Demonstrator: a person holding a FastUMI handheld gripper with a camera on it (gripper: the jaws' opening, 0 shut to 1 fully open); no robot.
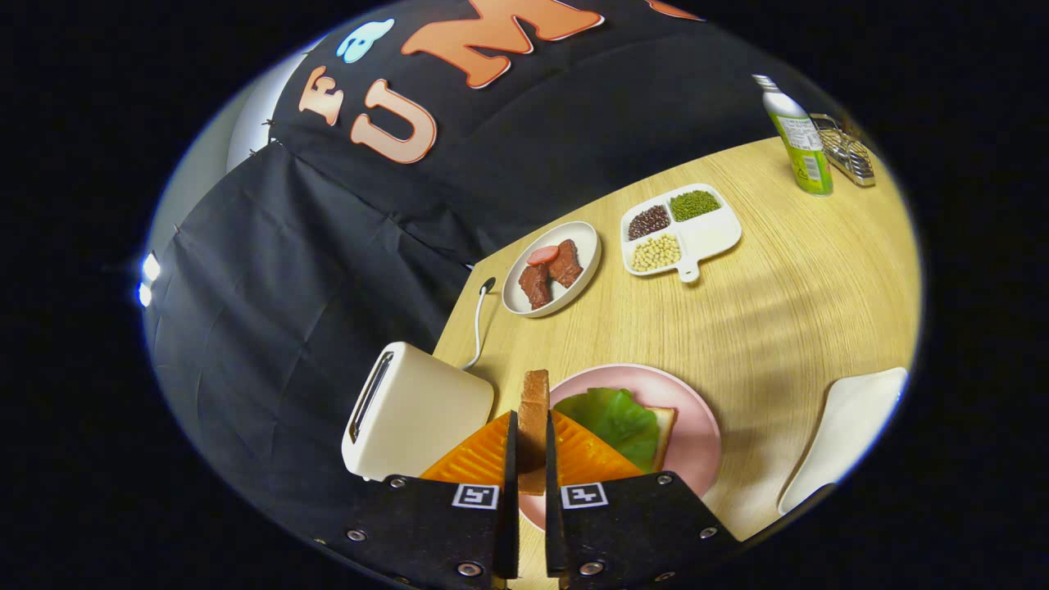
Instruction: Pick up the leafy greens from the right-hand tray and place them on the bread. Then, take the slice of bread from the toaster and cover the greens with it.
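My gripper (533,442) is shut on a slice of bread (533,406), which stands on edge between the two fingers and sticks out ahead of them. It hangs above the table, between the toaster (414,410) on the left and the pink plate (697,426) on the right. On that plate lie the leafy greens (615,418), spread over another slice of bread (662,434) whose corner shows past the leaf. The toaster's slot faces up and looks empty. A white tray (848,430) lies to the right of the plate.
Beyond the plate stand a white oval dish with meat pieces (551,266) and a white divided tray of beans (680,229). A green bottle (799,139) and a wire rack (848,152) stand at the far right. The toaster's cord (478,319) runs back along the table's edge.
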